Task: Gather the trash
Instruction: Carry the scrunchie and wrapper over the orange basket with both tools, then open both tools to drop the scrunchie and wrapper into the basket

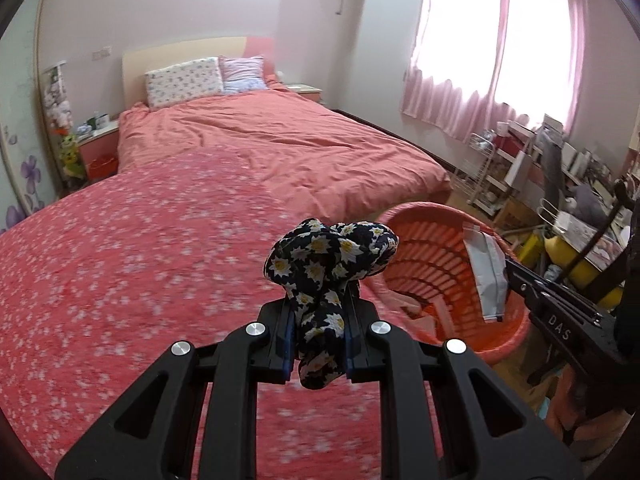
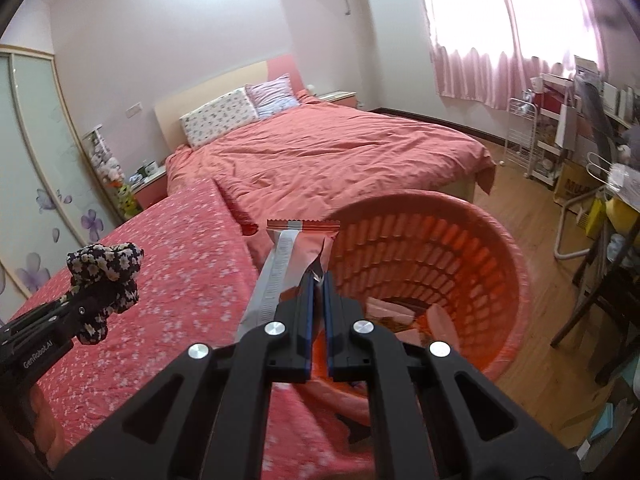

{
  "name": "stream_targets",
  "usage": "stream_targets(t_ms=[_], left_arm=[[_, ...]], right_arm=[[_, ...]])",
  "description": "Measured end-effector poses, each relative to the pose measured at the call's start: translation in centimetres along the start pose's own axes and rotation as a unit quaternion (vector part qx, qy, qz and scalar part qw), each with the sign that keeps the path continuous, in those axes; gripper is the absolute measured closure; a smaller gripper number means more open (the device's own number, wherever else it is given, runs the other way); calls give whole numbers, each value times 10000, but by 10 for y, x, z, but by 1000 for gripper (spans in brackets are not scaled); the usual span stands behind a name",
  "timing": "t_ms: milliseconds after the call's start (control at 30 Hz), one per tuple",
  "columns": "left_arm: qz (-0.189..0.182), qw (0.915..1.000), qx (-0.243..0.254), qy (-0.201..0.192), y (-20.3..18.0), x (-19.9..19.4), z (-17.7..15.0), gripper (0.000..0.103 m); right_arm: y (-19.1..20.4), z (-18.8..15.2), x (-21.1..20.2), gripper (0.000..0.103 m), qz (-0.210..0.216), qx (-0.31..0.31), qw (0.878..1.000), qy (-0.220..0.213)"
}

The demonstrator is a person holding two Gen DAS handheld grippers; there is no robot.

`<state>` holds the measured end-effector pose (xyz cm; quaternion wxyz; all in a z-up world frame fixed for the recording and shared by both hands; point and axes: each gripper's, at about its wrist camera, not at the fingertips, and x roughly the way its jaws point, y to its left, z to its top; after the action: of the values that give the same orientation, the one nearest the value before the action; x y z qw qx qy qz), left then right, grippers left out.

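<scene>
- The left tool [image 1: 320, 320] pinches a dark flowery cloth [image 1: 328, 264] tight, up over the pink flowery blanket [image 1: 120, 280].
- The right tool [image 2: 318, 304] is closed on a red and silver wrapper [image 2: 294, 248].
- The wrapper is by the rim of the orange basket [image 2: 500, 240].
- The basket stands on the floor beside the bed [image 2: 320, 152].

Round orange slatted plastic basket [image 2: 472, 248] on floor, right of flowered pink quilt [image 2: 168, 264]; salmon-covered bed [image 2: 328, 152] behind.
</scene>
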<state>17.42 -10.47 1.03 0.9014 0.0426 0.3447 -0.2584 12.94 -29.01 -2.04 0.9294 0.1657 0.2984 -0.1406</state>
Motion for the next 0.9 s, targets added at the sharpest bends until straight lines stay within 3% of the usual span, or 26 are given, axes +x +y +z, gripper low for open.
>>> stream_targets(t_ms=[433,833,900], left_arm=[[-504,9984,197,146,-57,23,-3,86],[-677,9967,290,332,-86,43,-2,86],[-696,9964,273,401,-89,50,-1,85]], right_arm=[[-53,-3,-5,97,-253,285,9992,-97],[-78,1,5,97,-275,501,9983,-96],[-81,3,12,92,-277,536,9982,-31]])
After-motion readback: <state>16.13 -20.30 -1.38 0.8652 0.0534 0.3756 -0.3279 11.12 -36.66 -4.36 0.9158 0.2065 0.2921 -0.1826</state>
